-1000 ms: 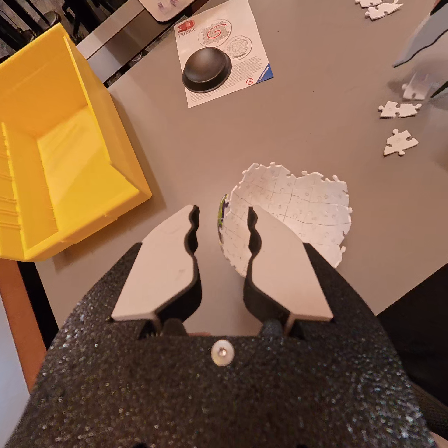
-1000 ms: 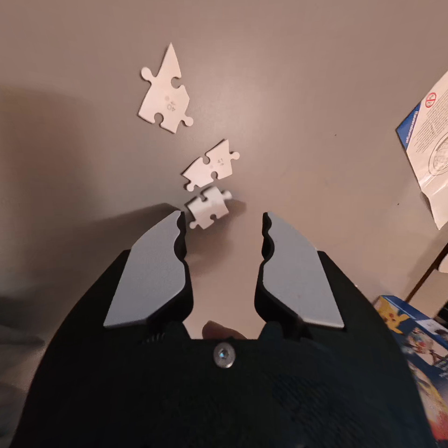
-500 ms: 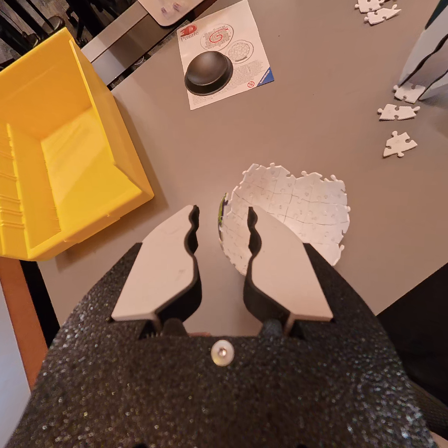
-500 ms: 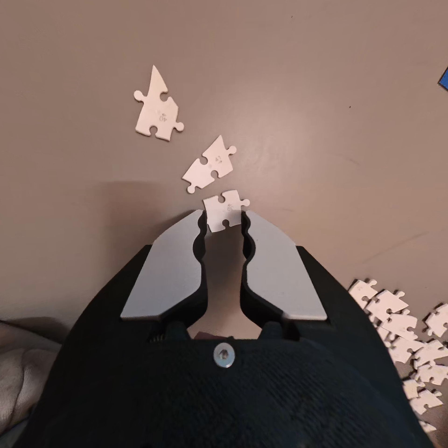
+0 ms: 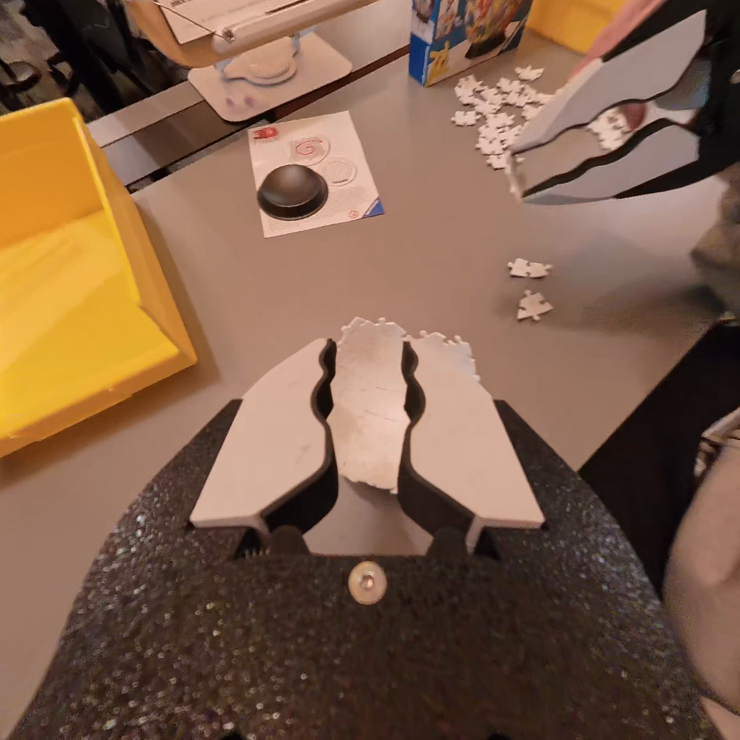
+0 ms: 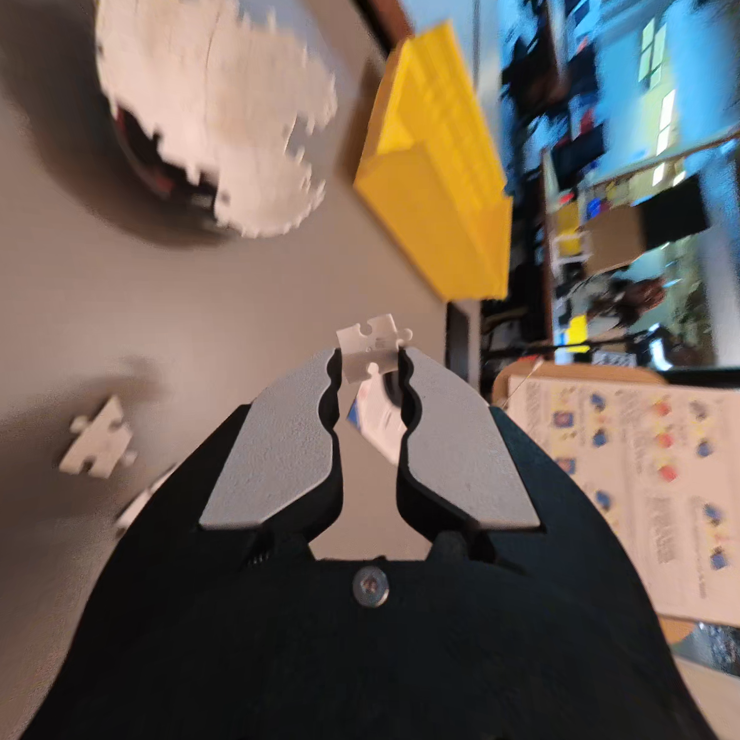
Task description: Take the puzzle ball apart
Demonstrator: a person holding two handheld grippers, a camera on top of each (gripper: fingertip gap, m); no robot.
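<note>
Pinching one loose puzzle piece (image 6: 370,346) at the tips of the right gripper (image 6: 367,356), jaws nearly closed on it. Hovering the half-open left gripper (image 5: 366,348), empty, over the remaining ball shell (image 5: 370,400) at frame centre. Better carrying the piece level toward the loose pile (image 5: 496,108), upper right, releasing low.

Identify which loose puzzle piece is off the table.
The single piece pinched between the right gripper's fingertips; the other loose pieces lie flat on the table.
</note>
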